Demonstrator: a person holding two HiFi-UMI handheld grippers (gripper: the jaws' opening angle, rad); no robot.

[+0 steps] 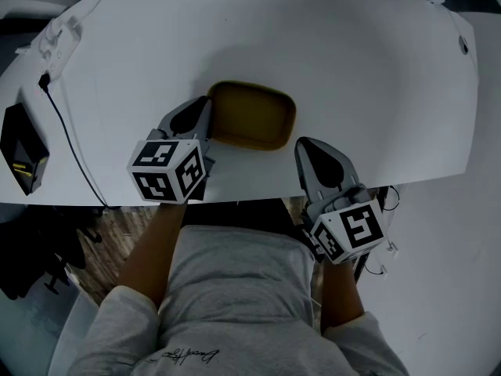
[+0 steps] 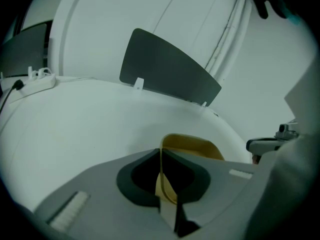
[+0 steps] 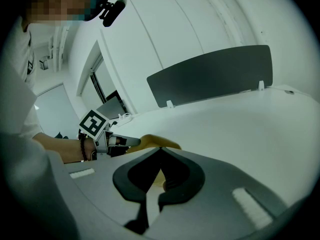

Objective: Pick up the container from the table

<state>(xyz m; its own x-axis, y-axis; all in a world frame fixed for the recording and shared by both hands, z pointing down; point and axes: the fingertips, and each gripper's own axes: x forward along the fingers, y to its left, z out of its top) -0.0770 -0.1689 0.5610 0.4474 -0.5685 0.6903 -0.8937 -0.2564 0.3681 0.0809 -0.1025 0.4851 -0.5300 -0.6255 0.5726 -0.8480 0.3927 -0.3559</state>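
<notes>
Item 1: container (image 1: 250, 116), tan, by the tabletop's (image 1: 352, 61) front edge. My left hand-held gripper (image 2: 161, 154): clamped on its left wall. My right hand-held gripper (image 1: 304, 146): jaws together, empty, beside its front right corner. Handling: lift straight and level, since the thin wall may flex.

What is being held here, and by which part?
The left hand-held gripper pinches the container by the rim at its left end. The right hand-held gripper holds nothing.
</notes>
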